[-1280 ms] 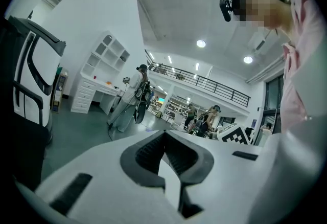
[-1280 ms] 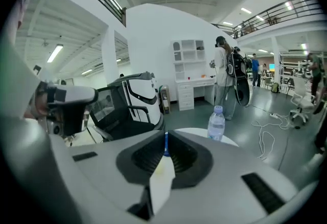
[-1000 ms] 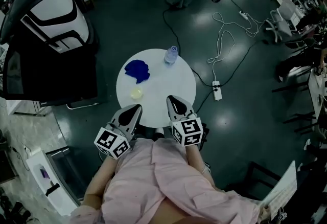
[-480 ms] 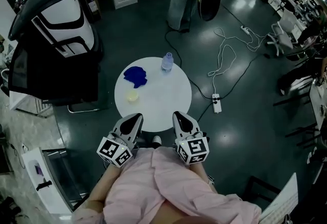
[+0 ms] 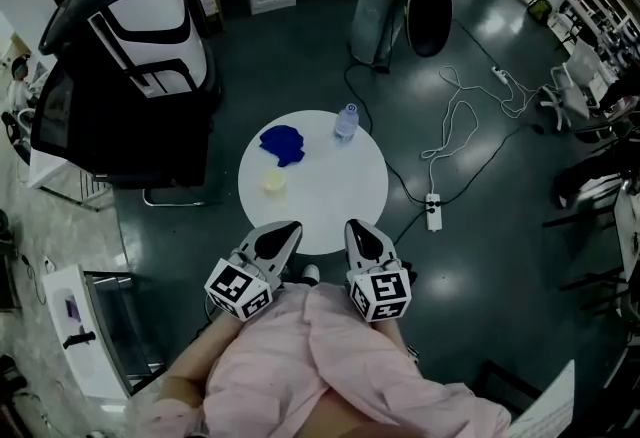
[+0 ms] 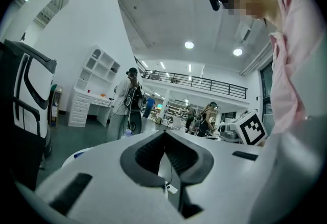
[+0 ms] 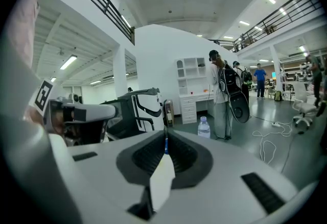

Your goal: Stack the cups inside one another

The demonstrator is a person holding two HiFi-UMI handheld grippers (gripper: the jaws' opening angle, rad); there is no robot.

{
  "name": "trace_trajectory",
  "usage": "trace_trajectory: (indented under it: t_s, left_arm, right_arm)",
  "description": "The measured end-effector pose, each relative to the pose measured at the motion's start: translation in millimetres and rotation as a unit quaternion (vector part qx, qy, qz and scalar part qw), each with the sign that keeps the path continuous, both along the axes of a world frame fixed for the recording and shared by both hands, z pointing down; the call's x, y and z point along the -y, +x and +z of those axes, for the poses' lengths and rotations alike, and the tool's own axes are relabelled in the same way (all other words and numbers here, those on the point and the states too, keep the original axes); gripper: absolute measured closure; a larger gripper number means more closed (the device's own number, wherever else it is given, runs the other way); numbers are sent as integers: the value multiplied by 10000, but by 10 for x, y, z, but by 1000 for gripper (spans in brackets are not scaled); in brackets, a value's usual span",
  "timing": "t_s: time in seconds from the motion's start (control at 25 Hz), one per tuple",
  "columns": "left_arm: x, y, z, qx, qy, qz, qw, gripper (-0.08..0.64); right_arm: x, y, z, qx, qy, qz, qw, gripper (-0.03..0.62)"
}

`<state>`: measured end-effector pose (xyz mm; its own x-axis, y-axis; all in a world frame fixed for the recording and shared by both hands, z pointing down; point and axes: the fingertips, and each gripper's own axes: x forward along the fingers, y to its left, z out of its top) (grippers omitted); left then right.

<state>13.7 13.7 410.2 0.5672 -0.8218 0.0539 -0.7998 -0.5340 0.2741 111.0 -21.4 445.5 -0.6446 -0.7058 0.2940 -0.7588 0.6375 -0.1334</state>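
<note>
Head camera looks steeply down from high; gripper cameras, at six o'clock of the table (image 5: 330, 196), face twelve, seemingly sharing the bottle (image 5: 346, 122)

Round white table (image 5: 330, 201) on dark floor (image 5: 260, 56). On top: blue item (image 5: 282, 143) at far left, form unclear. Clear bottle (image 5: 346, 122) upright at far edge, near its right. Small pale yellow cup (image 5: 274, 181) closer in, left of centre, apart from both.
</note>
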Motion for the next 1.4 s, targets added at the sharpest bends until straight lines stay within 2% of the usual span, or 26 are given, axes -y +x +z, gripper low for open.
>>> trace_trajectory:
  t_s: [0.32,0.56,0.84,1.4]
  left_arm:
    - [6,-116,-58,-81,114,-234,9996,551]
    - [30,-284,-109,-331,163,-609,9975,551]
    - [8,-221,-74,-375,88,-478,9981,551]
    - [-39,-172,-82,-398,91,-515,9978,551]
  right_arm:
    - [4,-22,-10,19,-6,-60,10000,555]
    - [-15,-15,15,-31,-39,-153,9999,555]
    - [-26,-10,18,-14,-92,-208,9997,555]
    - [-87,-89,58,-209,-60,-508,9985,555]
